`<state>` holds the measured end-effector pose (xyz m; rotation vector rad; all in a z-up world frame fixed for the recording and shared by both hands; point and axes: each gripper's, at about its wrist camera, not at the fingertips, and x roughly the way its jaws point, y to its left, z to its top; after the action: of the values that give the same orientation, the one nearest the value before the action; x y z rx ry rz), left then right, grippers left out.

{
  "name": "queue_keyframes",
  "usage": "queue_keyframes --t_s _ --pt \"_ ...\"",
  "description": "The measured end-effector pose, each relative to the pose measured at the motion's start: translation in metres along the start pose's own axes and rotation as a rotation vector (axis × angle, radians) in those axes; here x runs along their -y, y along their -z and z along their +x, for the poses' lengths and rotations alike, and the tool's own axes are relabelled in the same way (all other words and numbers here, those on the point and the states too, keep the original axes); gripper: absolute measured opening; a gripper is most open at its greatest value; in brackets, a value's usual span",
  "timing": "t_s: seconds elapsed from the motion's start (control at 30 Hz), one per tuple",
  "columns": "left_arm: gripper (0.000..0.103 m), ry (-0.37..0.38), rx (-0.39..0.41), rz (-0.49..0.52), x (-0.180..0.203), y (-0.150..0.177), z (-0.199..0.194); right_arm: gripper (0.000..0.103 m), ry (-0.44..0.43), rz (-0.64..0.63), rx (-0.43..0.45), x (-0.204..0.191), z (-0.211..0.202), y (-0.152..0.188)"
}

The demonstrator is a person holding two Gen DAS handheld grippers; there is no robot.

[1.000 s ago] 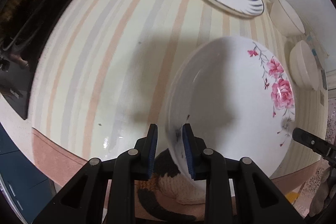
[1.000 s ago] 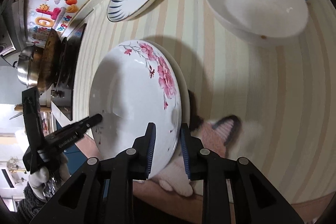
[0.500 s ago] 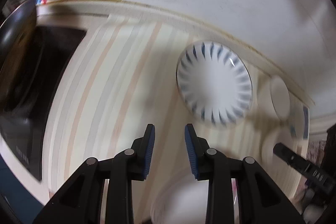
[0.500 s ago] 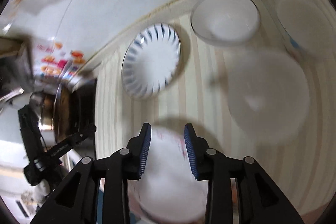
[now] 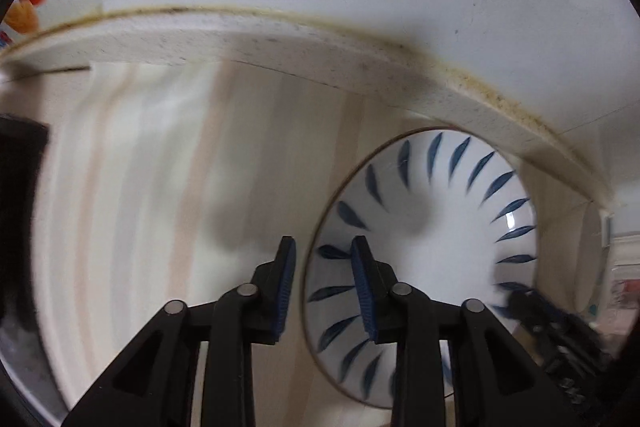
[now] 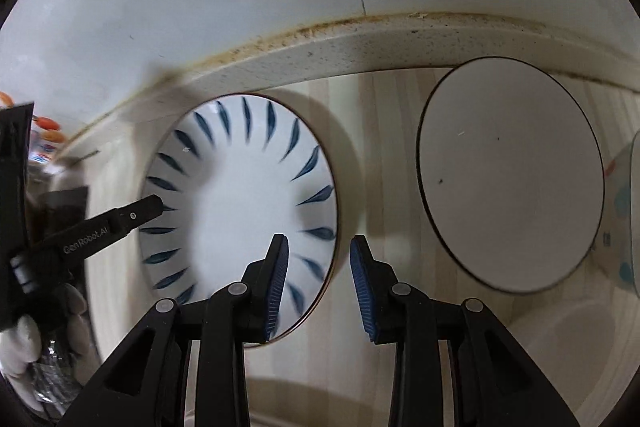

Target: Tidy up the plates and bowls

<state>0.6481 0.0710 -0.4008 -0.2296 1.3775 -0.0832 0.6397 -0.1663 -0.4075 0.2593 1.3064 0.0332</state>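
A white plate with blue leaf marks (image 5: 432, 227) lies flat on the striped counter by the back wall; it also shows in the right wrist view (image 6: 240, 195). My left gripper (image 5: 324, 287) is open and straddles the plate's left rim. My right gripper (image 6: 320, 283) is open and straddles its right rim. The left gripper also shows at the plate's left edge in the right wrist view (image 6: 132, 215). A white bowl (image 6: 508, 171) stands to the plate's right.
The raised stone ledge (image 5: 280, 43) and white wall run close behind the plate. A black stove edge (image 5: 16, 219) is at far left. Another white dish rim (image 6: 634, 211) shows at far right. Striped counter (image 5: 160, 187) lies left of the plate.
Both grippers let go of the flowered plate, opened, and moved forward to the blue-patterned plate at the back. The flowered plate has left both views.
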Motion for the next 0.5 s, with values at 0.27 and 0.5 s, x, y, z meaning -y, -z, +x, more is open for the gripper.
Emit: queue_keyframes --t_s 0.27,0.5 --pt "0.015 -0.029 0.046 0.052 0.002 0.015 -0.008 0.014 -0.002 0.015 0.064 0.006 0.009 0.0" --pt "0.015 -0.009 0.068 0.035 -0.009 0.036 -0.034 0.012 -0.012 -0.044 0.101 -0.003 -0.01 0.009"
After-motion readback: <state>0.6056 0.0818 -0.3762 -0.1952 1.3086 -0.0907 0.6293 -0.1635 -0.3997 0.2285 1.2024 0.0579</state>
